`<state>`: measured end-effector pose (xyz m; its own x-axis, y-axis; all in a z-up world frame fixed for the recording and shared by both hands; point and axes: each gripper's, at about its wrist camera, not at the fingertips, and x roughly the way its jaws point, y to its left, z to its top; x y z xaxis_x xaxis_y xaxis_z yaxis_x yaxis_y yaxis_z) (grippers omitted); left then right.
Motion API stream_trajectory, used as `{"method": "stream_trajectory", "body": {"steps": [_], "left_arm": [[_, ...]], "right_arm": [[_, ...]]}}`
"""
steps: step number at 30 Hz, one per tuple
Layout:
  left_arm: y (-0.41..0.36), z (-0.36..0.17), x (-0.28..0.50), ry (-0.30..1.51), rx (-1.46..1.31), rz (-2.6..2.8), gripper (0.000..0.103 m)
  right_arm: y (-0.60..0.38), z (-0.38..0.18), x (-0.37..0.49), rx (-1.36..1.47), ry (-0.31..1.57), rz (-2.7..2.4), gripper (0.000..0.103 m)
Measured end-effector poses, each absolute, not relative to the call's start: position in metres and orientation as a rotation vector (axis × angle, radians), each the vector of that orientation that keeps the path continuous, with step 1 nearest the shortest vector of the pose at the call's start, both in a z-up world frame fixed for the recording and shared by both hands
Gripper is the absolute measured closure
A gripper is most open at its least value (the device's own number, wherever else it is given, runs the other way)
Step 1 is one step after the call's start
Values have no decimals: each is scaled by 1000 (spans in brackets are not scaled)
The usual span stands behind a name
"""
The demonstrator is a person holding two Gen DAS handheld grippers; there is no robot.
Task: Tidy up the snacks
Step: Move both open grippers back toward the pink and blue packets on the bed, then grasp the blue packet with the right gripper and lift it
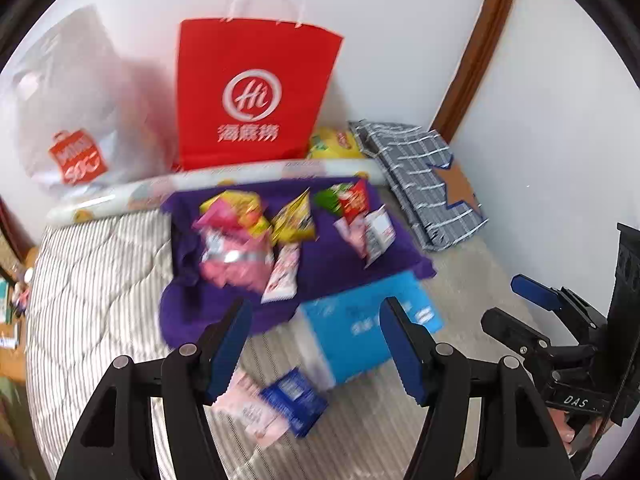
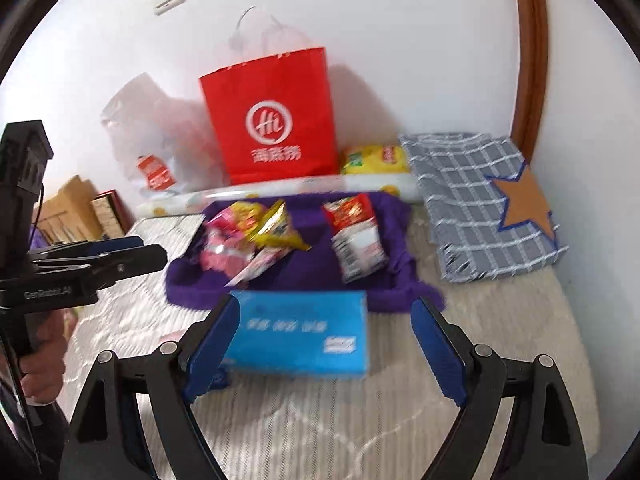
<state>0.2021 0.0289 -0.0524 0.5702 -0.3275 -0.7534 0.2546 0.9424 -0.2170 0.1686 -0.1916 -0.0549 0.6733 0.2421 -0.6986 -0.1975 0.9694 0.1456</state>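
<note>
Several snack packets lie on a purple cloth [image 1: 224, 300] [image 2: 308, 224] on the bed: a pink pack [image 1: 234, 256] [image 2: 226, 254], a yellow pack [image 1: 294, 220] [image 2: 276, 226], and a red and white pack [image 1: 354, 200] [image 2: 354, 236]. A blue box [image 1: 372, 324] [image 2: 304, 336] lies in front of the cloth. A dark blue packet [image 1: 294, 398] and a pale pink packet [image 1: 250, 412] lie near my left gripper [image 1: 316, 348], which is open and empty above them. My right gripper [image 2: 326, 348] is open and empty, just above the blue box.
A red paper bag [image 1: 252, 96] [image 2: 272, 120] and a white plastic bag [image 1: 76, 120] [image 2: 156, 140] stand against the wall behind a rolled sheet [image 1: 200, 184]. A yellow packet [image 2: 374, 160] lies beside the red bag. Folded grey checked fabric [image 1: 428, 184] [image 2: 488, 204] lies at right.
</note>
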Motion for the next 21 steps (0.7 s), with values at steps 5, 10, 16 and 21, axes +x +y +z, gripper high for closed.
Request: {"method": "stream_trajectory", "body": {"steps": [5,10,16,21], "left_arm": [[50,-76,185,948,-99,-314,39],[67,-103,173,995,-112,-292,39],[81,-132,171,1058,-128,-277,39],[90,-148,171,1085,-140,-282,39]], "right_arm": [[-170,-79,152,37,835,282,24],[-151,-99,142,28,862,312,26],[-125,-121,135,-10,885,335,32],[-111,-140,138,-8,930,351,35]]}}
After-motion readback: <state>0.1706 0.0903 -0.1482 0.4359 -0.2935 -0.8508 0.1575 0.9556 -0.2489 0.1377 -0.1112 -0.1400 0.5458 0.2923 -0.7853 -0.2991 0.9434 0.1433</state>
